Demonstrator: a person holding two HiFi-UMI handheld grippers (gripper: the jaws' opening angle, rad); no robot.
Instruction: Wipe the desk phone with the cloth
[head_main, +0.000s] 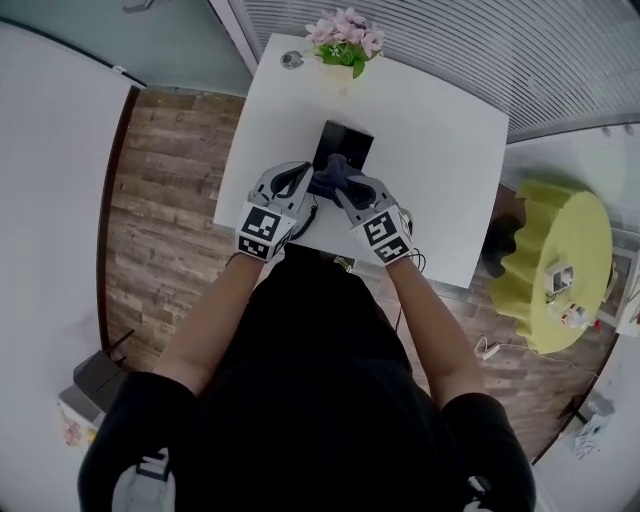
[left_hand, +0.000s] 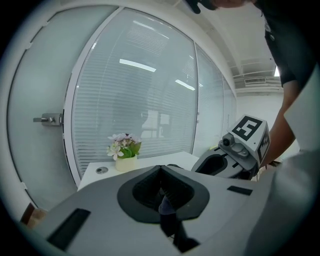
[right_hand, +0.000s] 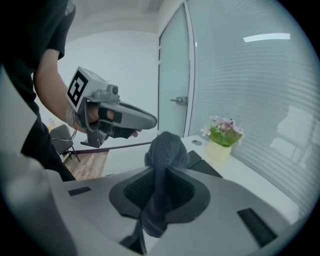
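Here, a bunched dark-blue cloth (right_hand: 165, 148) sits clamped in the right gripper (right_hand: 160, 172).

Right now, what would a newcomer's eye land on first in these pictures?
The dark blue cloth, pinched by the left gripper and right gripper together, at the near end of the black desk phone on the white table. Next come the pink flowers at the table's far edge and the yellow-green round table to the right.

Black desk phone (head_main: 345, 142), dark grey cloth (right_hand: 166, 150) bunched above it
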